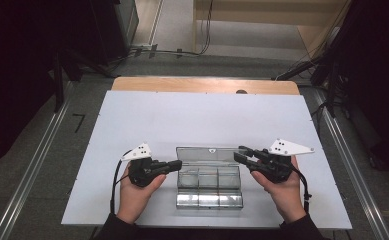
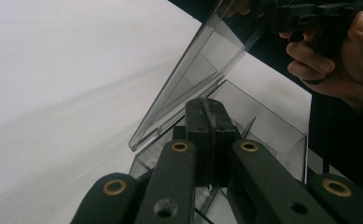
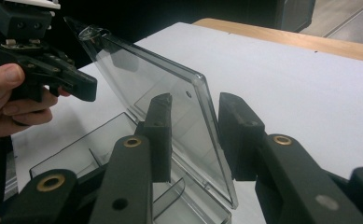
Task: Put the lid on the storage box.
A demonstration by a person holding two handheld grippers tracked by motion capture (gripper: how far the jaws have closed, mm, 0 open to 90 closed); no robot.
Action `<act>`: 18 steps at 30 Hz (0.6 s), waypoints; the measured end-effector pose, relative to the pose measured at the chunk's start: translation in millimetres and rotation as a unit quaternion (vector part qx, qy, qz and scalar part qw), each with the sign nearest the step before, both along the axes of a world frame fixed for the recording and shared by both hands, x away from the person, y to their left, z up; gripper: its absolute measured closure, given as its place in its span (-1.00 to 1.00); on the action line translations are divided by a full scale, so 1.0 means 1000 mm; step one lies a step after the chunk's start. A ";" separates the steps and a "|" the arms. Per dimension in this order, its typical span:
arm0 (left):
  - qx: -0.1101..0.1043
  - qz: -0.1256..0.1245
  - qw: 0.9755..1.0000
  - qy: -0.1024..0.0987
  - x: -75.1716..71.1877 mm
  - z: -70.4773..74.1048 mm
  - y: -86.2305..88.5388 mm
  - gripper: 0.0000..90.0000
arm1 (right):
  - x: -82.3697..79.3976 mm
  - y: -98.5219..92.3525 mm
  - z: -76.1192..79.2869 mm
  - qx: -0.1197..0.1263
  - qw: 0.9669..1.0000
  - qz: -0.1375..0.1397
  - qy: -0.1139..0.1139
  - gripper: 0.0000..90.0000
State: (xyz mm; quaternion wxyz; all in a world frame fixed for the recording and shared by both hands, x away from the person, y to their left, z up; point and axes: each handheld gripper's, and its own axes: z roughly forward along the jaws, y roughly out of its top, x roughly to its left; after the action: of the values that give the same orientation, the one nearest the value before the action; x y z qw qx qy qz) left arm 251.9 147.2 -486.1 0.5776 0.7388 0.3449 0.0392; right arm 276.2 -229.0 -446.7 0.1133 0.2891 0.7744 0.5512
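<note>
A clear plastic compartment box (image 1: 209,192) sits near the front of the white tabletop (image 1: 182,115), its lid (image 1: 207,153) raised and leaning back. My left gripper (image 1: 178,164) is shut with nothing between its jaws, its tip at the left end of the box by the lid's hinge corner. In the left gripper view the pressed-together jaws (image 2: 208,109) point over the tray, with the lid (image 2: 198,70) slanting above. My right gripper (image 1: 239,153) is at the lid's upper right corner. In the right gripper view its jaws (image 3: 195,107) straddle the lid's edge (image 3: 207,100), gaps showing.
The tray has several bare compartments split by clear dividers (image 3: 170,193). A wooden table edge (image 1: 204,85) runs beyond the white top. Metal rails (image 1: 37,165) and cables (image 1: 172,51) lie on the floor around the table.
</note>
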 end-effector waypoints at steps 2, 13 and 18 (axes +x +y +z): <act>0.001 0.002 1.000 0.001 0.000 0.000 0.000 1.00 | -0.001 0.000 0.000 -0.001 1.000 0.002 -0.001 0.41; -0.003 0.006 1.000 0.001 0.001 0.000 0.002 1.00 | -0.005 -0.002 -0.002 -0.008 1.000 0.008 -0.001 0.36; -0.003 0.004 1.000 0.003 0.001 0.000 0.002 1.00 | -0.005 -0.004 -0.004 -0.005 1.000 0.014 0.003 0.24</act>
State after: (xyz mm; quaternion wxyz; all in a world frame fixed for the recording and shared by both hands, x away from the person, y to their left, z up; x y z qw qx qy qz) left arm 252.8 149.5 -486.5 0.5786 0.7358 0.3498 0.0389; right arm 270.8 -233.4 -450.4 0.1049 0.2795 0.7814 0.5480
